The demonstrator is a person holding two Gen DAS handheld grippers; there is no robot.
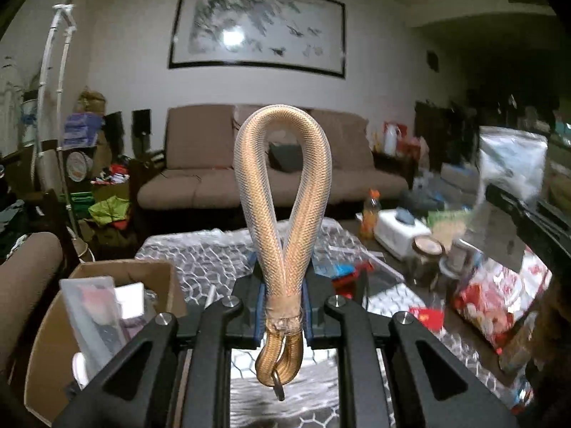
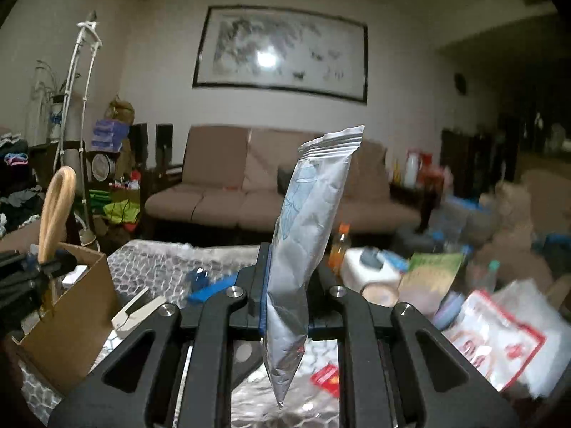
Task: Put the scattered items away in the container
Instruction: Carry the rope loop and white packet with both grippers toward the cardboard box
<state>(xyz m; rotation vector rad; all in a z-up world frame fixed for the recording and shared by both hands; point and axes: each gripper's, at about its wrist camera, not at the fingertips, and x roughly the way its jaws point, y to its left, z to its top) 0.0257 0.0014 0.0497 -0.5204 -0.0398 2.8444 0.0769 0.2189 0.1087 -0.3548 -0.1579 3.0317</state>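
Down at the left edge of the table, a cardboard box stands open, and inside it a clear plastic case leans upright against a white card; the rest of its contents are too blurred to tell. Seen from the right wrist, the same box sits below the left gripper, with a white clip-shaped object lying on the table just beside it.

Both tools are held above the table. The left gripper has its fingers closed on the taped neck of a folded tan mesh hose, whose loop stands up between them. The right gripper has its fingers pinched on a silver foil packet, which stands nearly upright, leaning slightly right.

Open room lies in the middle of the patterned table cover. The right side is crowded: an orange bottle, a white appliance, jars and red-and-white bags.
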